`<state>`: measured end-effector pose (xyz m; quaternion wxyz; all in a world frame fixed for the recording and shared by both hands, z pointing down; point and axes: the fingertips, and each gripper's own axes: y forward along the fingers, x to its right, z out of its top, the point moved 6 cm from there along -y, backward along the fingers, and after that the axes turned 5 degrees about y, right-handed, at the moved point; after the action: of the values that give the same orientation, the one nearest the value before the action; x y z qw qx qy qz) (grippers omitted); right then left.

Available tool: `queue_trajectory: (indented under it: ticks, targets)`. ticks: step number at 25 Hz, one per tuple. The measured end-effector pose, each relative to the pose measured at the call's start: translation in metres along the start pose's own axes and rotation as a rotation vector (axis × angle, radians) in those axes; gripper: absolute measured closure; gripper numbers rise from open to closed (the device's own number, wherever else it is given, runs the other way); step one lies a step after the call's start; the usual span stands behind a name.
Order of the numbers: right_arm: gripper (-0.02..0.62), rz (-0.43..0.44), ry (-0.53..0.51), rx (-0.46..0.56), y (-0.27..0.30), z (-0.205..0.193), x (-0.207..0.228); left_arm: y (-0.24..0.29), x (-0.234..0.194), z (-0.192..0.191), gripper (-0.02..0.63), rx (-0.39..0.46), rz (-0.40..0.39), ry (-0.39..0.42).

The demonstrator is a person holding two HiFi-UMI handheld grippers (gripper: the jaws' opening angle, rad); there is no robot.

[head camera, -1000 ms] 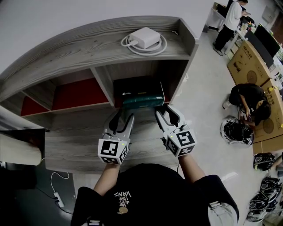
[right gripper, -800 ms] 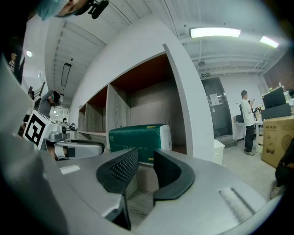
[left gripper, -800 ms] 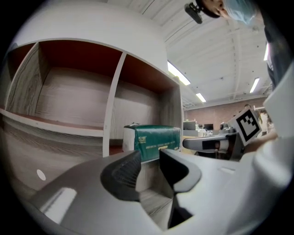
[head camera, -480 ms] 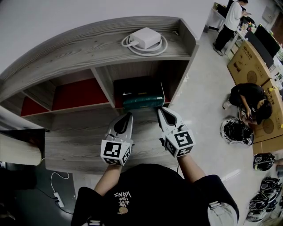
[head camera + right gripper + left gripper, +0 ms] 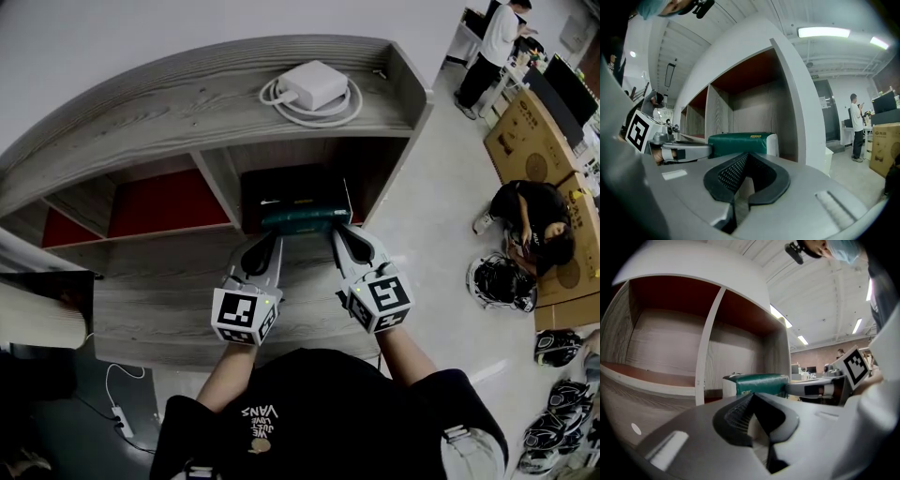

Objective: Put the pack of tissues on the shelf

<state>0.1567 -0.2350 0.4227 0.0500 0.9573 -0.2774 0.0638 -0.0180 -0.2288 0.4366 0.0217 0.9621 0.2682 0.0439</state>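
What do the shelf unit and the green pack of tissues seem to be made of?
The shelf unit looks like matte grey wood-grain laminate board: long streaks run along its top. The pack of tissues seems wrapped in thin plastic film, dark green with a white end, slightly shiny.

Black shirt (image 5: 314,417), lower centre of the head view: pale print reading "VANS", upside-down from this camera. Smaller lines beside it not legible.

Cubes on the left gripper (image 5: 271,241) and right gripper (image 5: 339,232): black-and-white square marker patterns, no letters or numbers.

Pack of tissues (image 5: 740,142), centre of the right gripper view: small yellow label on its top edge, too small to read.

Cardboard boxes (image 5: 525,150), upper right of the head view: round emblems and dark print, unreadable.
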Motion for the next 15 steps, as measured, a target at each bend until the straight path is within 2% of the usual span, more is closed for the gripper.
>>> queue_trajectory:
  ticks: [8, 15]
  targets:
    - [0.591, -0.012, 0.002, -0.005, 0.008, 0.001, 0.005, 0.008, -0.004, 0.000, 0.555, -0.006, 0.000, 0.000]
    - [0.592, -0.050, -0.047, -0.034, 0.021, 0.004, 0.010, 0.021, -0.010, 0.000, 0.555, -0.014, 0.000, -0.002]
